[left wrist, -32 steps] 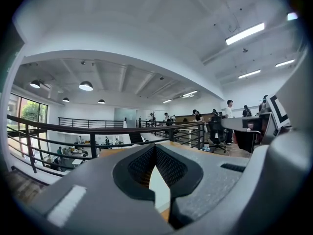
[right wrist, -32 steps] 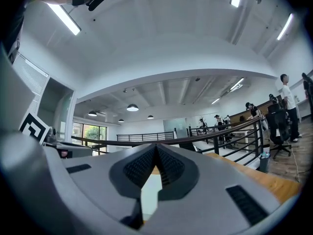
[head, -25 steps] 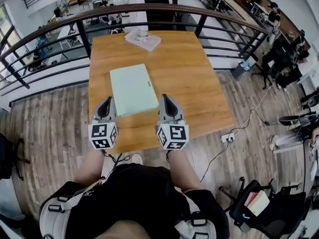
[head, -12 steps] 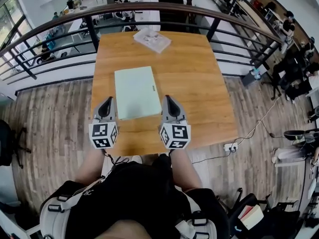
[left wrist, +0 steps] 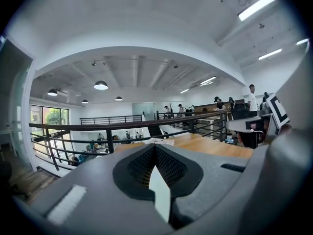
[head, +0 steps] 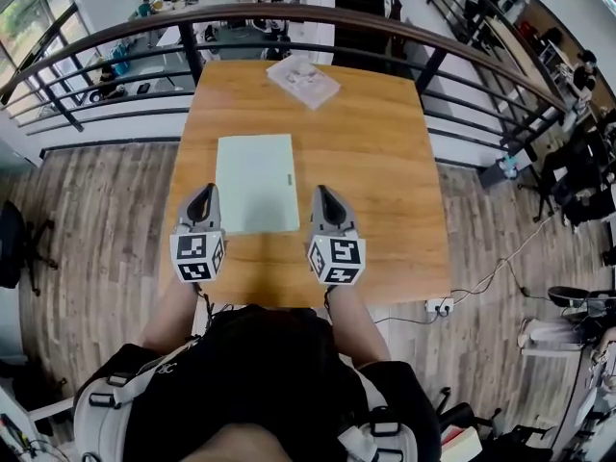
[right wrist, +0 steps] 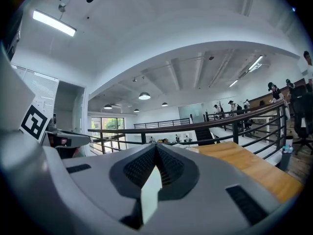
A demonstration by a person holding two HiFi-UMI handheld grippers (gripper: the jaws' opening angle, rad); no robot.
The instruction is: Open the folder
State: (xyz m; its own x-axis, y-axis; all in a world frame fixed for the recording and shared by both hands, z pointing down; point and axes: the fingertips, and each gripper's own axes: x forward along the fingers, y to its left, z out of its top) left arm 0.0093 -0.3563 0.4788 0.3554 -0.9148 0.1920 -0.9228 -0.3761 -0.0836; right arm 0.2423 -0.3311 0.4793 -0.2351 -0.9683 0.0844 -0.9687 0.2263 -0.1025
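Both grippers now reach a little further in over the table point(head: 375, 162) than a second ago, their marker cubes sitting clear of its near edge, and the head view has swung so the tabletop looks squarer. At the far left, the left forearm point(head: 168, 308) rises from the black shirt and runs under the left cube point(head: 197, 256), which covers the hand itself. The left gripper point(head: 203, 192) points away from the person, about level, with its jaws pressed together and nothing between them. Just right of it lies the folder point(head: 255, 183), pale green, closed and flat on the wood, its near corners flanked by the two grippers. Whether either gripper touches the folder cannot be told from above. The right gripper point(head: 322, 194) mirrors the left, jaws likewise closed and empty, with its cube point(head: 336, 260) hiding the hand and the right forearm point(head: 351, 320) trailing back to the body. Each gripper view looks across the tabletop toward the railing point(head: 289, 15). In these views the gripper's own grey body blocks the near part of the table, and the other gripper's cube is cut off at the frame edge. A stack of papers point(head: 303, 81) lies at the table's far edge, too small to read.
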